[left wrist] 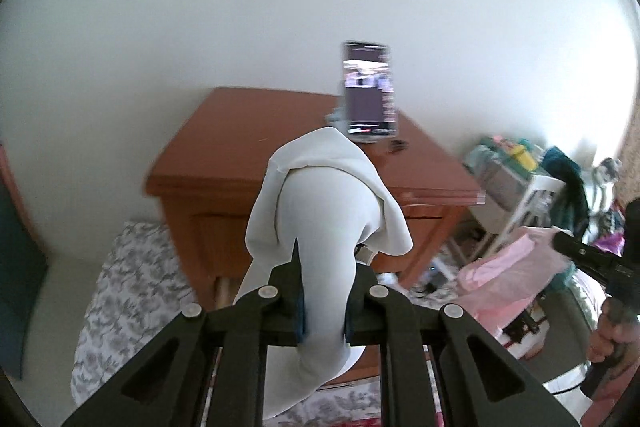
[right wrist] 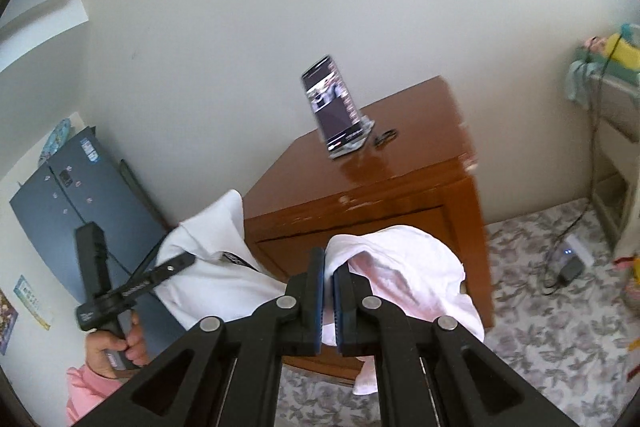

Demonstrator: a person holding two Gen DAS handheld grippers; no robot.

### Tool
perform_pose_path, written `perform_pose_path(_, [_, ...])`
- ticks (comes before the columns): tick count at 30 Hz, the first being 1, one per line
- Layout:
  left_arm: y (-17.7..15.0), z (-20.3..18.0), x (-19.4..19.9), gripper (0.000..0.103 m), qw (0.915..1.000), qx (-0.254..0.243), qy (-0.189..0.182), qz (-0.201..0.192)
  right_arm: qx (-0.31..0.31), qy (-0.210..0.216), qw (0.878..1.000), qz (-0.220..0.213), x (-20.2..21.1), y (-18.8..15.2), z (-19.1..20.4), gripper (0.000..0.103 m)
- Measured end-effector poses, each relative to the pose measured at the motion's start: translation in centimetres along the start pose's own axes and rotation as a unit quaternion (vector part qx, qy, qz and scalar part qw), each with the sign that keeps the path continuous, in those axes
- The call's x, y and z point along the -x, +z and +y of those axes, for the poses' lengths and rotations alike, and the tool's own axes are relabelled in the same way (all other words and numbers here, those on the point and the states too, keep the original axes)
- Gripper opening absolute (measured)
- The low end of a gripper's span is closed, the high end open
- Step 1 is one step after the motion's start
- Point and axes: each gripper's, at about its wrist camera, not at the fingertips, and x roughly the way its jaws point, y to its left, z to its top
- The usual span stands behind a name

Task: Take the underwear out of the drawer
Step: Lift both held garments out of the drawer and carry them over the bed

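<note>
Underwear: white piece (left wrist: 320,227) clamped in my left gripper (left wrist: 324,319) jaws, pale pink piece (right wrist: 404,267) pinched in my right gripper (right wrist: 329,307). Both hang in front of the wooden cabinet (right wrist: 360,187), held high, probably to clear the drawer.

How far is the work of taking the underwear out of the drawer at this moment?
Done: each gripper has a garment up in front of the wooden nightstand. In hand: the left gripper is shut on a white garment, and the right gripper is shut on a pale pink garment. Left: putting both down somewhere. The drawer itself is hidden, so I cannot tell whether more remains inside.
</note>
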Motion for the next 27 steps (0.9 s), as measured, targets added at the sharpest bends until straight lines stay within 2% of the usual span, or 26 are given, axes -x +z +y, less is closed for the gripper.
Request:
perform_pose_path(8, [-0.9,-9.1,-2.6,0.014,0.9964,-0.047,-0.068,0.020,0.000,-0.073,0.997,-0.012,4.5,0.6,-3.9,0.004])
perform_pose_path(16, [-3.8,-17.8,-7.8,0.014,0.9866,-0.090,-0.120,0.064,-0.017,-0.157,0.987,0.006,7.0,0.3,-10.2,0.004])
perform_pose_path(22, [-7.2,-23.5,-12.4,0.014,0.9796,-0.133,-0.118,0.092,-0.028,-0.223,0.974,0.029,7.6,-1.2,-15.5,0.005])
perform_pose_path(27, [-10.3,-27.0,-16.8,0.015,0.9736,-0.153,-0.112,0.127,-0.058,-0.246,0.966,0.061,6.5,-3.3,-20.7,0.005])
